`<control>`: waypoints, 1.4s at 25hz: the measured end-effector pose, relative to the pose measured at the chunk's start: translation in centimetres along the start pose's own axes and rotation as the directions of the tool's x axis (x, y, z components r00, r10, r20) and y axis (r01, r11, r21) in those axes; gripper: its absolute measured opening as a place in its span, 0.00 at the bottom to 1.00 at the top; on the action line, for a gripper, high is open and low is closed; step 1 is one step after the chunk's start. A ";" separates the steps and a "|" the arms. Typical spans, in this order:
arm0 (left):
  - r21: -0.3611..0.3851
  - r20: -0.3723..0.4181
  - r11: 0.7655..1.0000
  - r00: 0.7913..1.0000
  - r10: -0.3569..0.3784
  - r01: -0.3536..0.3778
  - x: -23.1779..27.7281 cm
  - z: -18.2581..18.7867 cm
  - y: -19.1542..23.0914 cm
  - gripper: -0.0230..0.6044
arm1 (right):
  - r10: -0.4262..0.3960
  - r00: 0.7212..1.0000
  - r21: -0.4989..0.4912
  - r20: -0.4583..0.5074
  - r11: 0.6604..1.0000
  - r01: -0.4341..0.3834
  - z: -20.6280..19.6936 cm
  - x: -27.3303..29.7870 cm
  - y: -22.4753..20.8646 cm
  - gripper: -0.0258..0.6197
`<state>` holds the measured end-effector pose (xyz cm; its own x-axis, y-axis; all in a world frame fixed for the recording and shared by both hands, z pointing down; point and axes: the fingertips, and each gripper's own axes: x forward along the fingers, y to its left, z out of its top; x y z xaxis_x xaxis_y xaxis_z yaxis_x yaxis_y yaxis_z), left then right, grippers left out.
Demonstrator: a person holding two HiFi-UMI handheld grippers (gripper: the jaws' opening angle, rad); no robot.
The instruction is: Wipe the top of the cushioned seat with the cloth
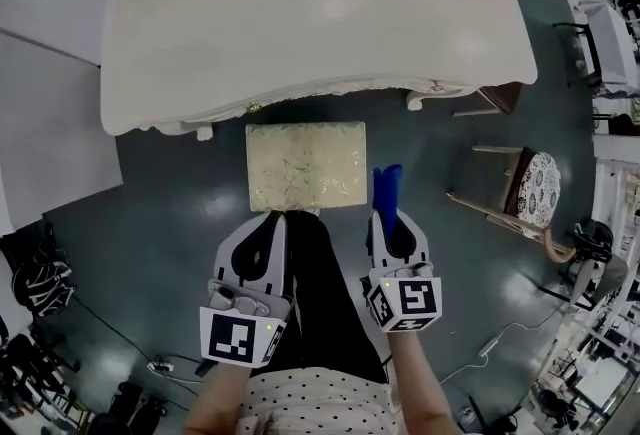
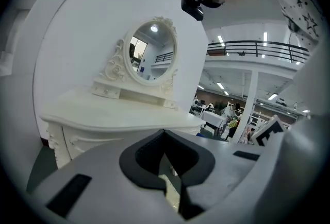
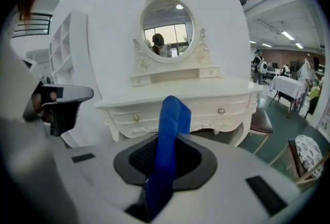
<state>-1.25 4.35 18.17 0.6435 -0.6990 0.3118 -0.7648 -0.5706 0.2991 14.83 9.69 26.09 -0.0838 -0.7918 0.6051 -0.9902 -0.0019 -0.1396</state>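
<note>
We look steeply down on a dark, glossy floor (image 1: pixel 170 213). A white dressing table (image 1: pixel 300 33) fills the upper part of the head view, its scalloped front edge towards us. The cushioned seat (image 1: pixel 306 166), a cream rectangle with a pale pattern, stands on the floor just in front of that edge. Its top is bare.

Both grippers hover on the near side of the seat. The left gripper (image 1: pixel 272 221) has its jaws drawn together at the tips, with nothing between them. The right gripper (image 1: pixel 388 221) has its jaws clamped on the blue cloth (image 3: pixel 170 130). The cloth stands up beyond the tips in a folded strip, just beside the seat's right near corner and clear of its top.

From the right gripper view we see an oval mirror (image 3: pixel 167 24) in a carved frame on the table, against a white wall panel. Below it is a drawer knob (image 3: pixel 221 111). A chair (image 1: pixel 538 189) with a patterned round seat stands well apart to the right. Beyond lies an open hall with strip lights and a railing (image 2: pixel 258 48) along an upper level.
</note>
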 end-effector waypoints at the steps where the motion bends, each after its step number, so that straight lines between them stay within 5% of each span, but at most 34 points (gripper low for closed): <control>1: -0.005 -0.011 1.000 1.000 0.007 -0.007 0.5 -1.1 0.1 0.03 | -0.003 1.000 -0.007 -0.011 1.000 0.003 -0.7 1.4 -0.6 0.14; 18: -0.082 -0.083 0.992 0.992 0.091 -0.098 6.3 -11.9 2.7 0.03 | -0.105 0.990 0.070 -0.092 0.991 0.111 -10.6 19.8 -10.4 0.14; 23: -0.211 -0.093 0.968 0.989 0.117 -0.134 5.7 -15.0 2.7 0.03 | -0.120 0.979 0.067 -0.162 0.989 0.132 -14.5 23.9 -12.7 0.14; 27: -0.149 -0.140 0.983 0.987 0.084 -0.105 4.9 -16.6 2.6 0.03 | -0.130 0.966 0.040 -0.222 0.989 0.142 -16.8 26.5 -13.8 0.14; 35: -0.169 -0.150 0.979 0.984 0.093 -0.119 4.6 -16.6 3.2 0.03 | -0.108 0.945 -0.019 -0.309 0.994 0.108 -19.6 29.4 -13.7 0.13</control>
<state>-0.21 6.48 35.52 0.5667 -0.6767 0.4700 -0.8194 -0.4028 0.4078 23.72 -1.59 61.21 -0.0064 -0.5588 0.8293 -0.9954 -0.0758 -0.0588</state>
